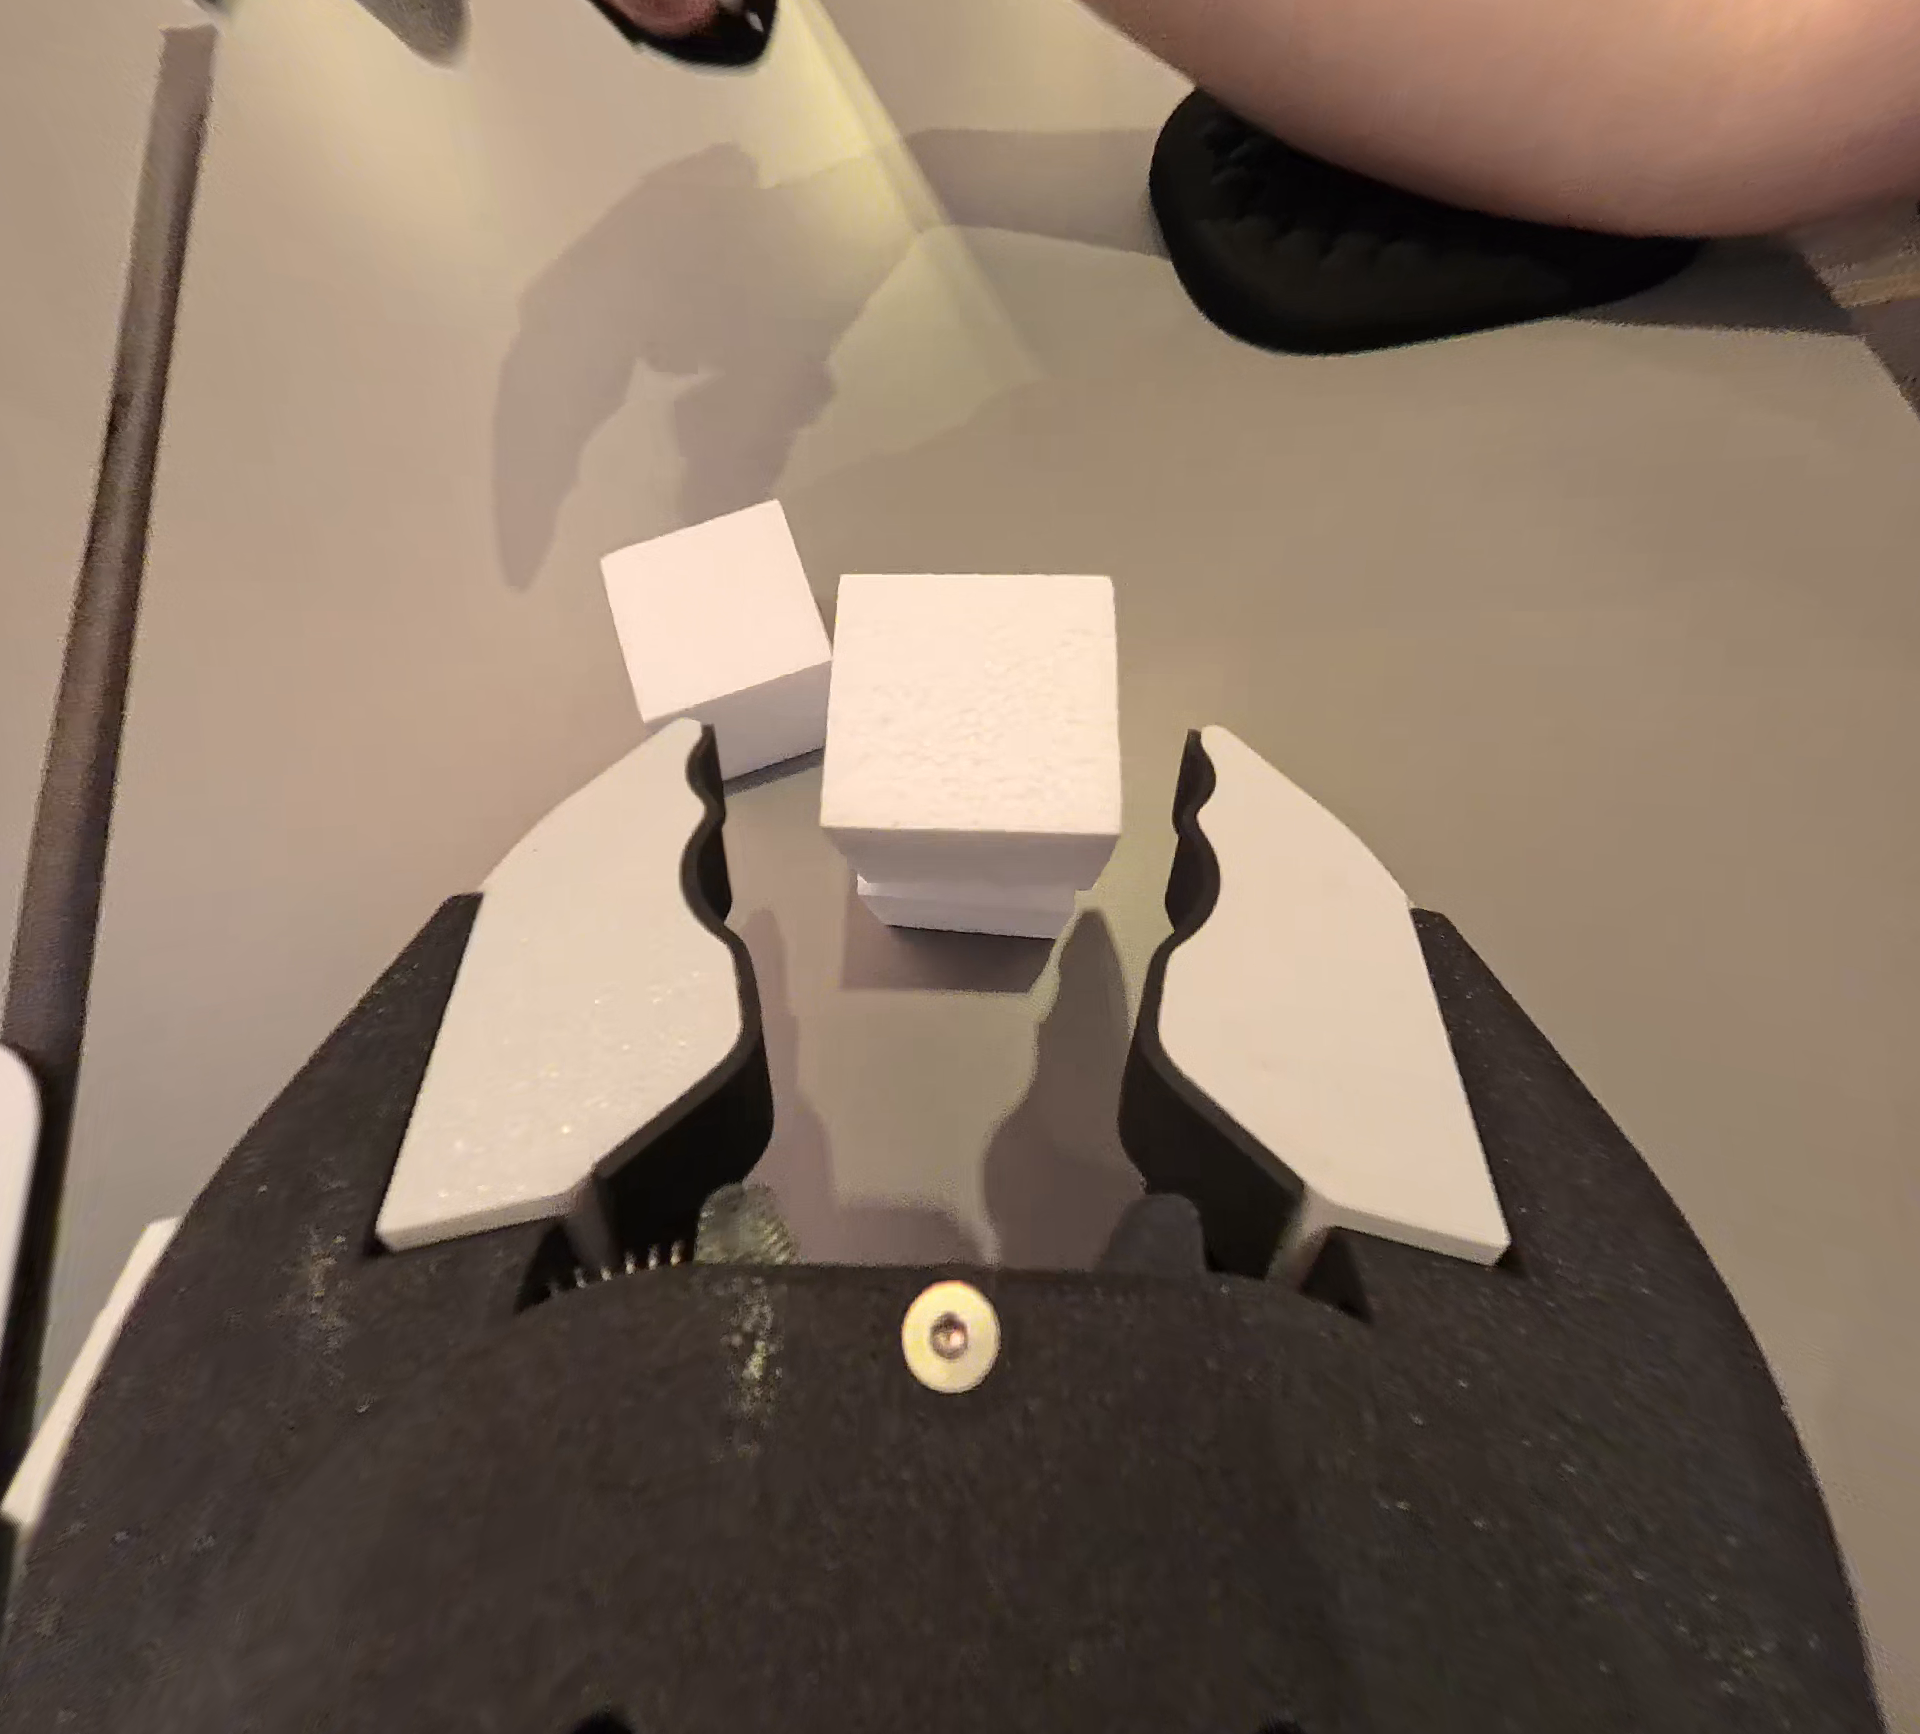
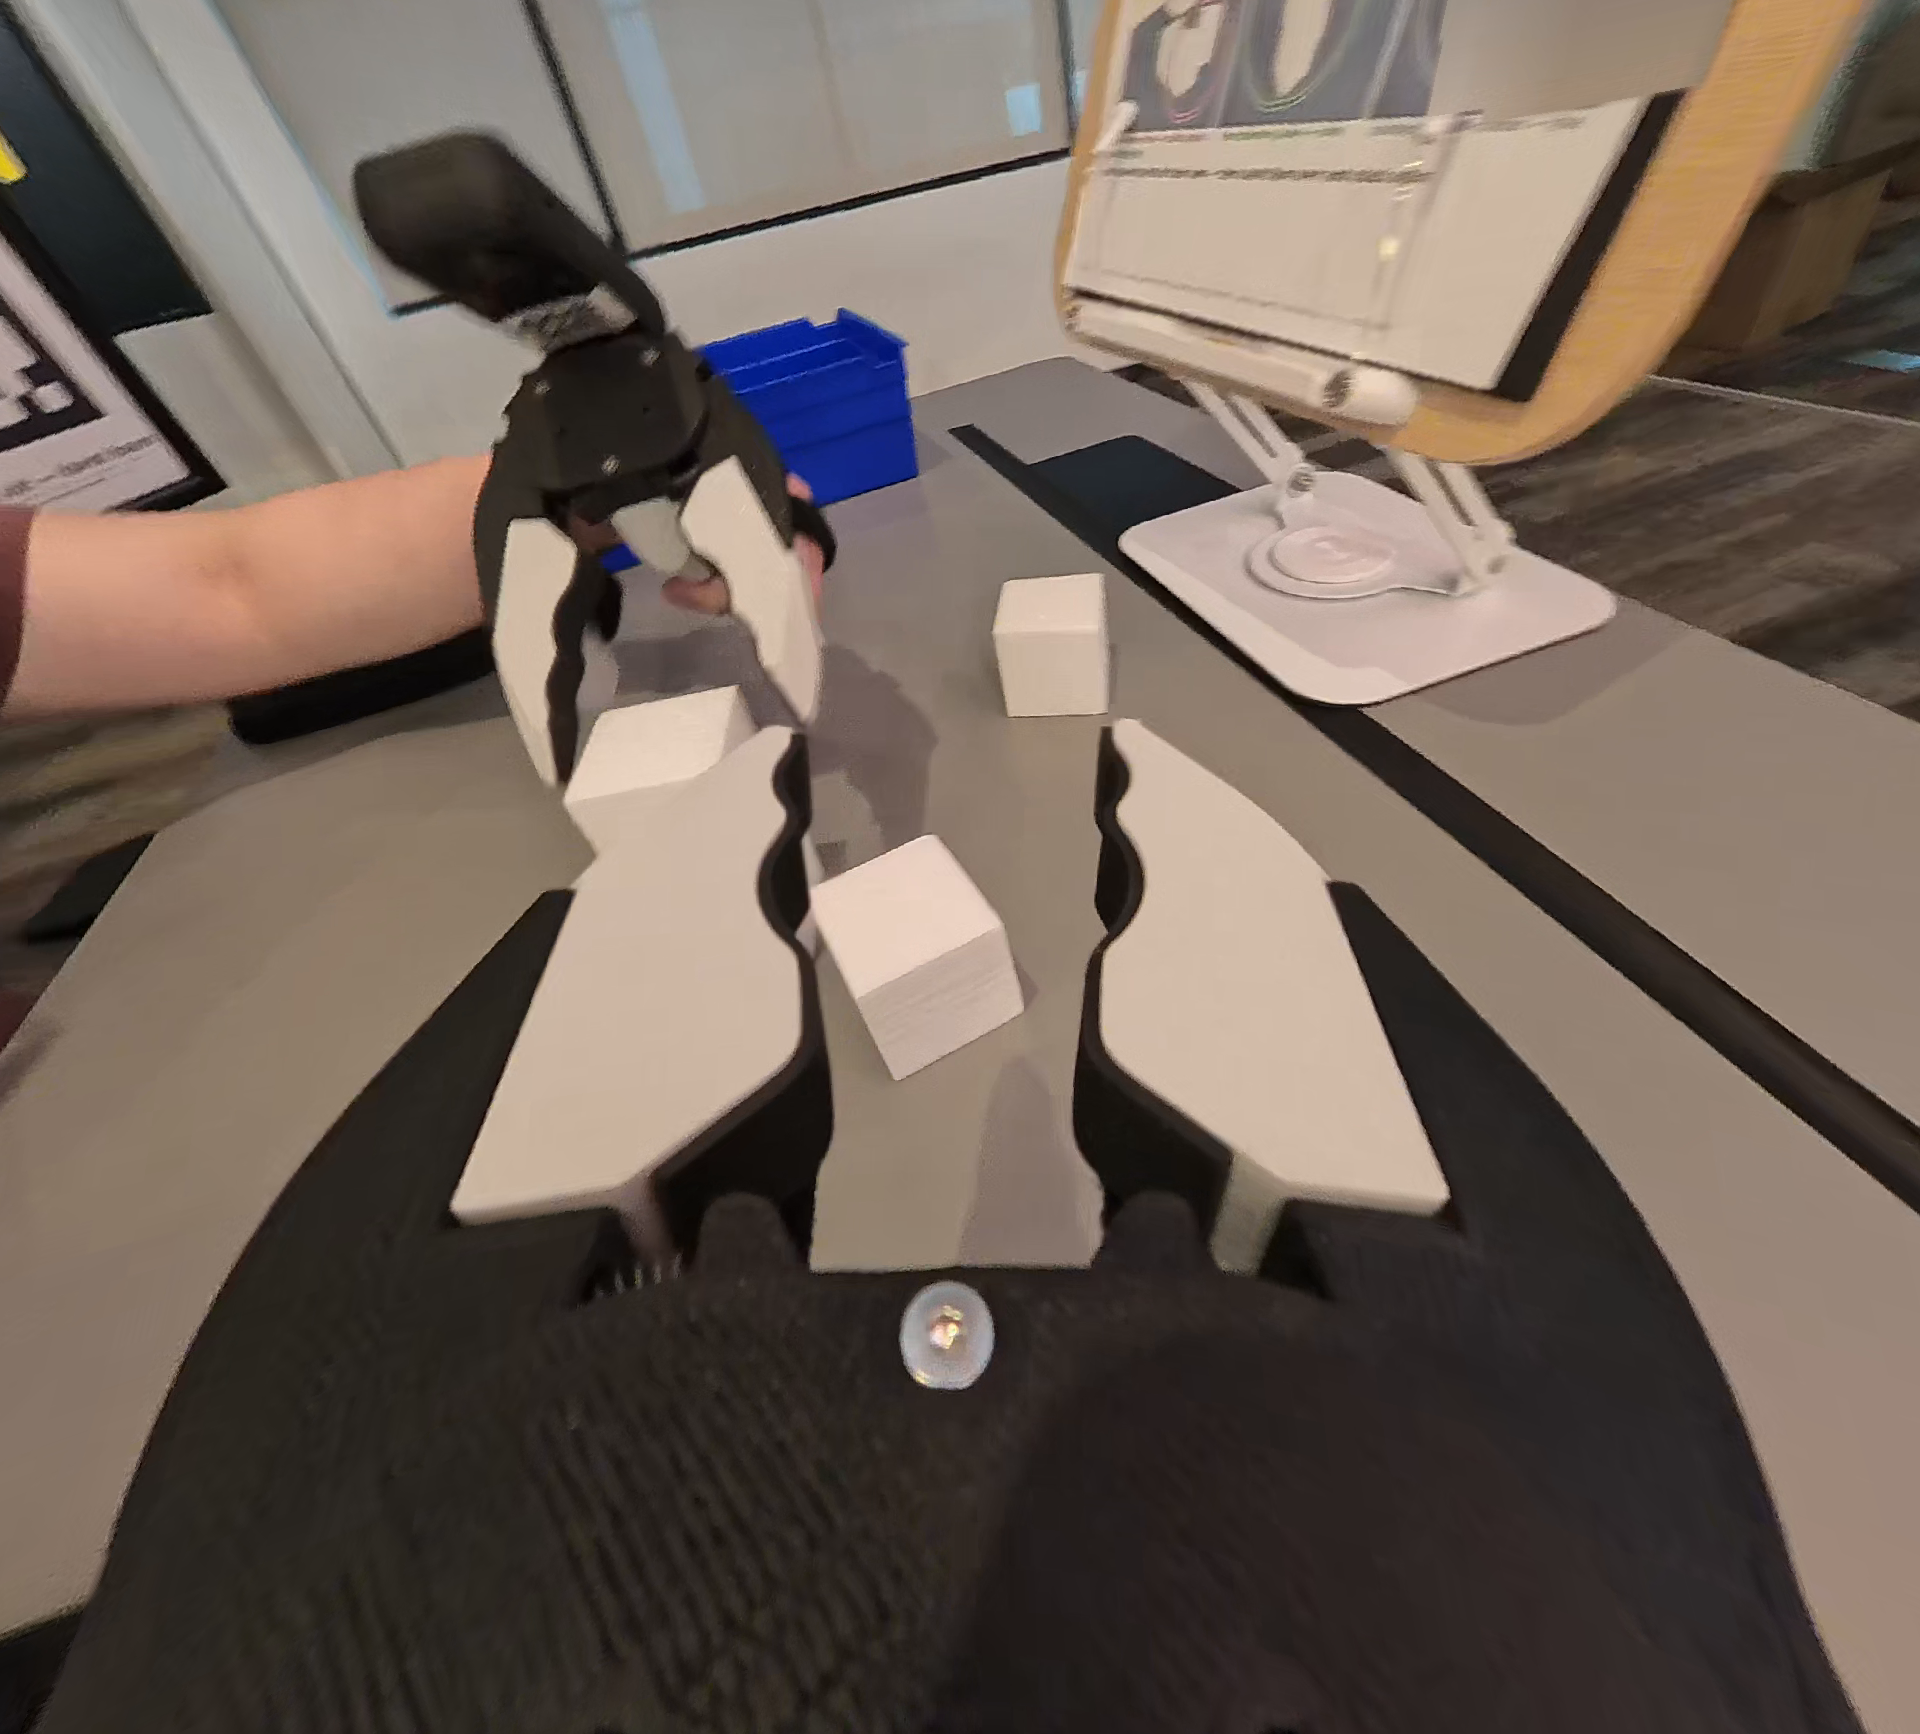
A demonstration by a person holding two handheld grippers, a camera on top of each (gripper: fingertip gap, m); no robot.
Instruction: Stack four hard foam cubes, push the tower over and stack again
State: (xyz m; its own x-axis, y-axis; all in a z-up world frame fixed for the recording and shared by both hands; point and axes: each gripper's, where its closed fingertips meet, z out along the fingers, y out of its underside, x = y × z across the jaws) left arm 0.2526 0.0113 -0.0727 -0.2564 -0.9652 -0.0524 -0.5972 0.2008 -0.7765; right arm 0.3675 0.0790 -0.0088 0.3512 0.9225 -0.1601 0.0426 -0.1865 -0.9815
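Both grippers, left (image 1: 945, 811) & right (image 2: 951, 811), gape w/ nothing held.
Small white hard-foam cube (image 2: 914, 952) looks light, stiff; I'd pinch flat opposite faces.

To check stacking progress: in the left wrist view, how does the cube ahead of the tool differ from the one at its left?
The stacked cube sits on a lower cube, off the table; the loose cube lies on the table itself. The stacked cube faces the left tool squarely; the loose cube is turned at an angle. Both are white foam, neither gripped.
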